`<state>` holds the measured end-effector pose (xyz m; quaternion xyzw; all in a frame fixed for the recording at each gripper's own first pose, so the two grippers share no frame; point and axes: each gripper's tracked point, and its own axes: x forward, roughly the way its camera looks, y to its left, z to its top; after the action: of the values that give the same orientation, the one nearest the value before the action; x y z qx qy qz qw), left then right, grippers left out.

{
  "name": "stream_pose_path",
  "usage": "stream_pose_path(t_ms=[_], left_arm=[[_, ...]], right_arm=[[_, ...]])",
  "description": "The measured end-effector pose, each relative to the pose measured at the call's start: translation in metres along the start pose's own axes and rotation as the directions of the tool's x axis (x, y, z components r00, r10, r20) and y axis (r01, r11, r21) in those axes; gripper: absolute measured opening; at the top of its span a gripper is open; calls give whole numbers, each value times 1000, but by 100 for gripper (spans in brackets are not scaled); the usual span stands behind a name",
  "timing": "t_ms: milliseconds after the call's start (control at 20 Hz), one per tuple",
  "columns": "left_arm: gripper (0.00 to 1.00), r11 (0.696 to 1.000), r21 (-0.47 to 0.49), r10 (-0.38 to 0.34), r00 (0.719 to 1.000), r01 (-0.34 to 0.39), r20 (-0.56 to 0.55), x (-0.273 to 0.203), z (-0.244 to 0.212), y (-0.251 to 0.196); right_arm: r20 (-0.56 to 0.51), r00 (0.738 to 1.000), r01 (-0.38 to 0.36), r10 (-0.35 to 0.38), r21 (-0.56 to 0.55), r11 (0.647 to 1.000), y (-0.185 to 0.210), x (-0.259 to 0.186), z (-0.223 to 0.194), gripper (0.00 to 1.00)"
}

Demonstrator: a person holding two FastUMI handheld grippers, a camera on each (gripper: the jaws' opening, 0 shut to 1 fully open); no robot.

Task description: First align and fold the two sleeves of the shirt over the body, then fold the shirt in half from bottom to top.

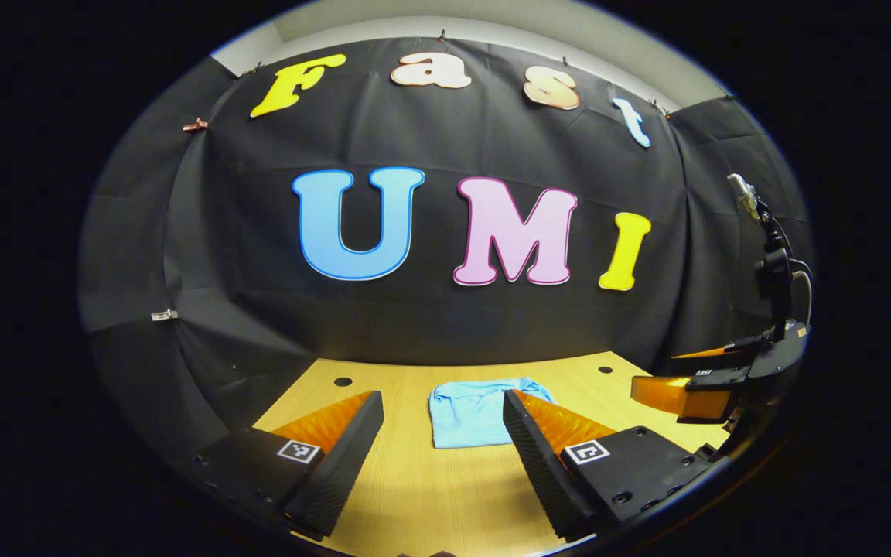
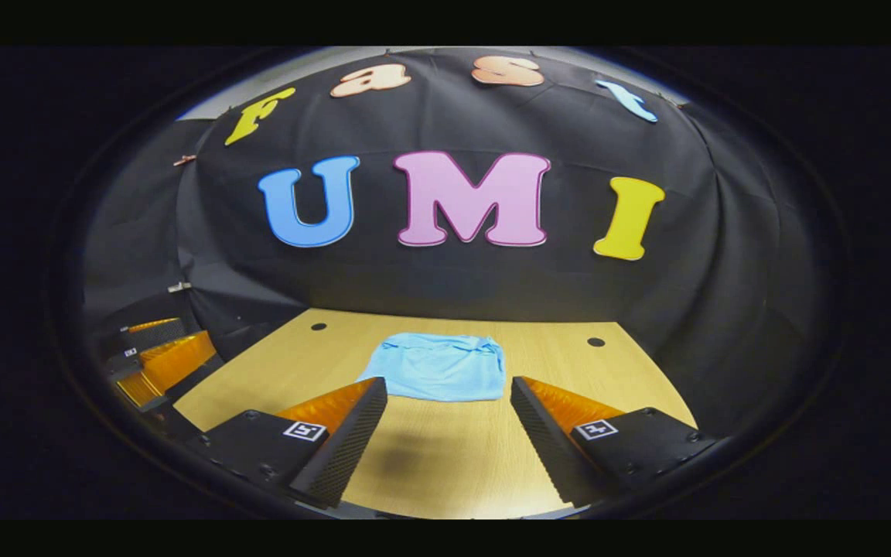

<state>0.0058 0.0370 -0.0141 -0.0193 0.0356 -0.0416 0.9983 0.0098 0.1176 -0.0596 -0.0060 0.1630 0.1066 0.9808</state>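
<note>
A folded light-blue shirt is seen lying on the desk, with both grippers held spread above it and nothing pinched.

In the left gripper view, the left gripper (image 1: pixel 443 422) is held with its fingers wide apart over the wooden desk (image 1: pixel 430 495); the shirt (image 1: pixel 476 414) is seen between and beyond them as a compact rectangle, its right edge hidden behind the right-hand finger. The right gripper (image 1: pixel 685 383) is seen at the far right edge, above the desk; whether it is spread cannot be told there. In the right gripper view, the right gripper (image 2: pixel 449 406) is held spread and empty, the shirt (image 2: pixel 438 367) lies flat just beyond its fingertips near the desk's (image 2: pixel 445 464) middle, and the left gripper (image 2: pixel 159 360) is seen at the left edge.
</note>
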Motion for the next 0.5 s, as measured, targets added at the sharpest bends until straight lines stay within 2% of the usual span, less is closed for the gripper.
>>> stream_pose_path(t_ms=[300, 500], left_arm=[[99, 999, -14, -35, 999, 35, 33, -62, 11, -18], [99, 999, 3, -47, 998, 47, 30, -77, 5, -22]], right_arm=[[53, 999, 12, -14, 45, 999, 0, -50, 15, 100], [64, 998, 15, -19, 54, 998, 0, -63, 14, 100]])
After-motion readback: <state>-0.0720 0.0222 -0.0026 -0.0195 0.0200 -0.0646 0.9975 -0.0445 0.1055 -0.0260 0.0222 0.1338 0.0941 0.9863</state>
